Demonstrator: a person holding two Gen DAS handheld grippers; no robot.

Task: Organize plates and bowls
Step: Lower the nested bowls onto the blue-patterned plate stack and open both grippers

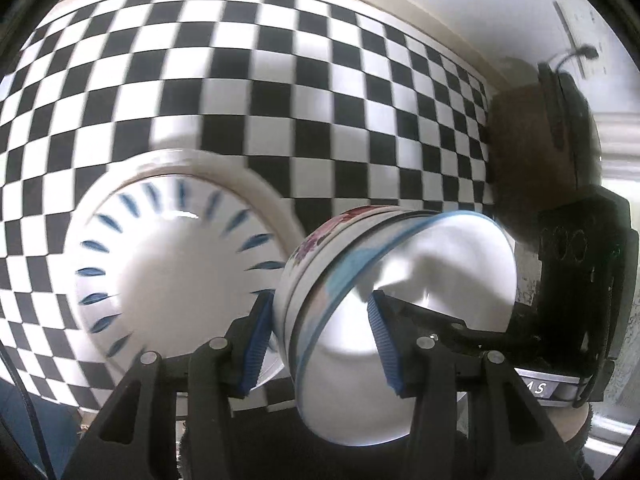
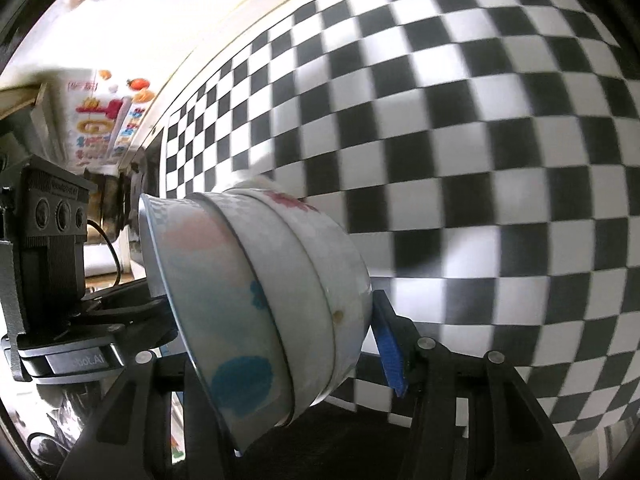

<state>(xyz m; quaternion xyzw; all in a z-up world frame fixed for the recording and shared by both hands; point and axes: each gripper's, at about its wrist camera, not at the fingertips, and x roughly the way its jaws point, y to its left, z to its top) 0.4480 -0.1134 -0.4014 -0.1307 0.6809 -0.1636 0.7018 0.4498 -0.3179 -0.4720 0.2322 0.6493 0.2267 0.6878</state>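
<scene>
Gripping three nested bowls (image 2: pixel 256 312), left tool (image 1: pixel 320 336) and right tool (image 2: pixel 280 344) both pinching, one blue-patterned plate (image 1: pixel 172 264) on checkered cloth (image 1: pixel 320 80).

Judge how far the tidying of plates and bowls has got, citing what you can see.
Done: several bowls already nest as one stack of bowls. In hand: both the left tongs and right tongs clamp that stack, tipped sideways above the checkered tablecloth. Left: setting it down; the blue-dashed plate still lies separately.

i see glossy glazed ceramic bowls (image 1: pixel 396 280) between my left gripper's ribbed blue pads (image 1: pixel 379 340), above a smooth checkered cloth (image 1: pixel 320 80).
</scene>
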